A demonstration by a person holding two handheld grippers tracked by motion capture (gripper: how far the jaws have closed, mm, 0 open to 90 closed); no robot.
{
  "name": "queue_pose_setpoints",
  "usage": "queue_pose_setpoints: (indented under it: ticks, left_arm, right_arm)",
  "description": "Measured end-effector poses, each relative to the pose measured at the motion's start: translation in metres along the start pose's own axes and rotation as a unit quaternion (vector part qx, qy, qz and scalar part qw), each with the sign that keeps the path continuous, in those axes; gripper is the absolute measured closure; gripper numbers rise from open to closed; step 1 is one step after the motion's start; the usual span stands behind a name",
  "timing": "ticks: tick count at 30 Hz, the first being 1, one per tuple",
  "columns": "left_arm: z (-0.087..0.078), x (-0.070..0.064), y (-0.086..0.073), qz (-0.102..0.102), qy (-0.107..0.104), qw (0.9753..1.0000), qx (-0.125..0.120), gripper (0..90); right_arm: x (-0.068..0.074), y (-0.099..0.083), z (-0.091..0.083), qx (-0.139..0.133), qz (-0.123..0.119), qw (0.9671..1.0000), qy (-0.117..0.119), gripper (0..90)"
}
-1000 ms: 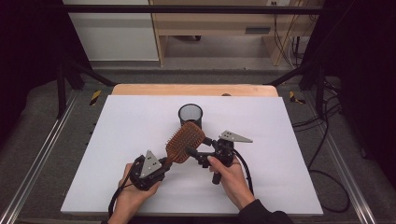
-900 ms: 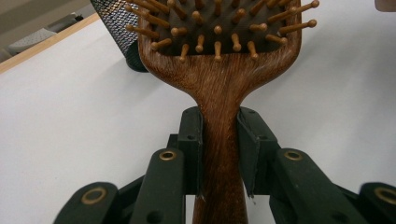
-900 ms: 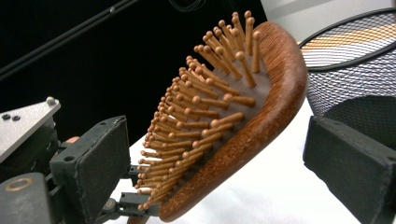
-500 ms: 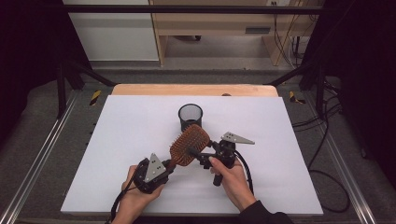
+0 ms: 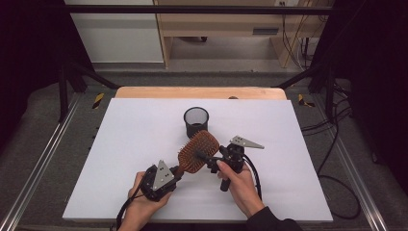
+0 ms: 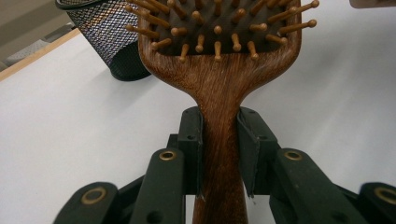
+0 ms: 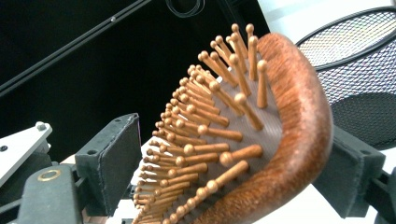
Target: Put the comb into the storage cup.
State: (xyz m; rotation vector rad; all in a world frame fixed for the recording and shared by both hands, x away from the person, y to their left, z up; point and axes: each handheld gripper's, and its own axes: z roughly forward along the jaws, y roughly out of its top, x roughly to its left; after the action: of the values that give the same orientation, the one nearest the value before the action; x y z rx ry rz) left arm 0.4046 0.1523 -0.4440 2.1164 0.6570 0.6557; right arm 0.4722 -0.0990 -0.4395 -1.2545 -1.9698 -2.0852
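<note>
The left gripper [image 6: 219,140] is pinching the handle of one wooden hairbrush [image 5: 198,150], angled upward. The right gripper [image 5: 211,161] is straddling its head, jaws spread. One mesh cup [image 5: 196,121] is standing just beyond.

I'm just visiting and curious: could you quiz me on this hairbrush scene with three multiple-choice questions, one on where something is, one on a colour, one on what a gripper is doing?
1. Where does the mesh cup stand?
A. On the white table, beyond the brush head
B. On the floor beside the table
C. In the person's hand

2. What colour is the hairbrush?
A. Blue
B. Reddish-brown wood
C. White

3. What is the left gripper doing?
A. Lying open on the table
B. Holding the cup
C. Clamped on the brush handle

Answers:
1 A, the high view shows it upright on the table past the brush.
2 B, wood grain and wooden pins show in both gripper views.
3 C, in the left gripper view both pads press the handle's sides.
</note>
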Motion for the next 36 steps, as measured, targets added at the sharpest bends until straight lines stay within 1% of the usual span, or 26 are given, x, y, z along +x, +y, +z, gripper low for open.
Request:
queue_pose_setpoints:
  ticks: [5, 8, 11, 16, 19, 24, 26, 33, 36]
  left_arm:
    - [0.000, -0.001, 0.001, 0.003, 0.001, 1.0000, -0.002, 72.8]
    - [0.000, -0.001, 0.000, 0.003, 0.000, 1.0000, 0.001, 72.8]
    - [0.001, -0.002, 0.000, 0.005, -0.001, 1.0000, 0.003, 72.8]
    - [0.003, -0.003, 0.000, 0.005, -0.002, 1.0000, 0.004, 72.7]
    - [0.003, -0.003, -0.001, 0.004, -0.003, 1.0000, 0.004, 72.7]
    - [0.003, -0.001, -0.002, 0.000, -0.002, 1.0000, 0.002, 72.9]
    - [0.003, -0.001, -0.003, -0.001, -0.003, 1.0000, 0.004, 72.9]
    - [0.003, -0.001, -0.003, -0.003, -0.003, 1.0000, 0.002, 73.0]
    - [0.003, -0.001, -0.002, -0.004, -0.003, 1.0000, 0.001, 73.0]
  right_arm:
    - [-0.003, 0.001, -0.002, -0.006, 0.008, 1.0000, -0.002, 17.3]
    - [-0.005, 0.002, -0.003, -0.011, 0.016, 0.9998, -0.002, 18.2]
    - [-0.005, 0.003, -0.004, -0.014, 0.018, 0.9997, -0.001, 19.3]
    - [-0.002, 0.004, -0.005, -0.019, 0.015, 0.9997, 0.007, 23.0]
    - [-0.002, 0.004, -0.005, -0.018, 0.016, 0.9997, 0.006, 23.9]
    - [0.001, 0.005, -0.006, -0.023, 0.018, 0.9995, 0.009, 28.2]
    - [0.003, 0.005, -0.006, -0.023, 0.014, 0.9996, 0.011, 29.6]
    - [0.006, 0.004, -0.005, -0.026, 0.006, 0.9996, 0.008, 32.4]
    - [0.006, 0.004, -0.006, -0.026, 0.007, 0.9996, 0.009, 33.1]
